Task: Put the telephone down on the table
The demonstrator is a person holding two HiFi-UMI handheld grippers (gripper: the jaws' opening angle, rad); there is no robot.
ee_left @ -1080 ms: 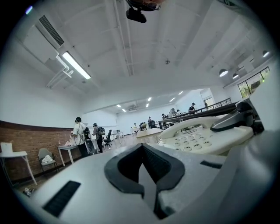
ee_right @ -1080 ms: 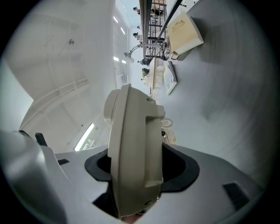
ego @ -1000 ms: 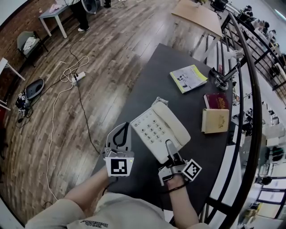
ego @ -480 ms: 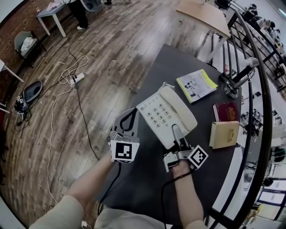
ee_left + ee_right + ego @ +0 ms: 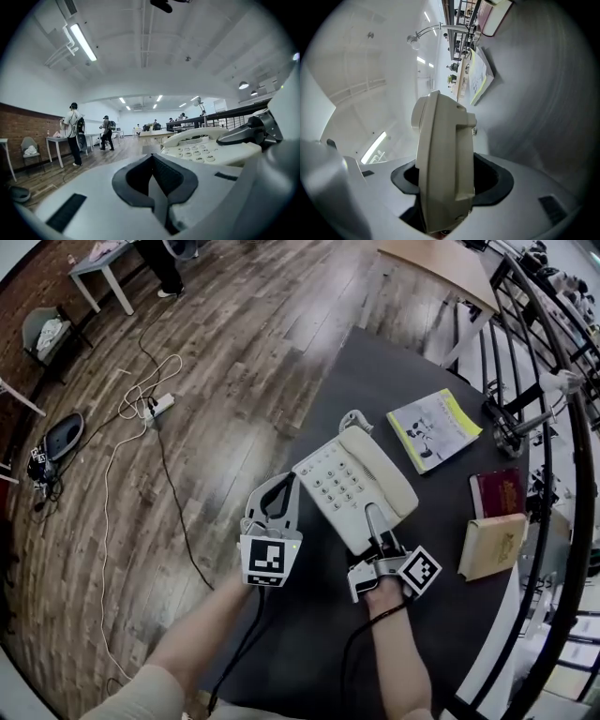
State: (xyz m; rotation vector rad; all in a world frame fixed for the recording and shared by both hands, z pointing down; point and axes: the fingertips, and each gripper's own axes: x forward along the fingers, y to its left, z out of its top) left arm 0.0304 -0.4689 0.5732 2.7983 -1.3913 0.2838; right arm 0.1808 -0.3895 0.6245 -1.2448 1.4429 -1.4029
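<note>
Telephone [image 5: 354, 486] — cream, push-button, handset on its cradle — lies over the dark worktop [image 5: 309, 624], its near edge clamped between the jaws of the right gripper [image 5: 375, 521]; whether its base touches the worktop cannot be told; left gripper [image 5: 275, 502] hangs just beside it, jaws together, holding nothing.

My right claw [image 5: 375, 517] and my left claw [image 5: 281, 486] are pale grey matt plastic, with dark, rubbery-looking pads [image 5: 133, 176]. The cream plastic telephone [image 5: 354, 486] is smooth with a faint sheen. The dark grey desk [image 5: 309, 634] has a flat matt top. The brown wooden plank floor [image 5: 216, 343] is glossy and throws back light. The yellow-edged paper booklet [image 5: 433, 427] looks smooth. The maroon book [image 5: 499, 491] and the tan book [image 5: 491, 546] have dull covers.
</note>
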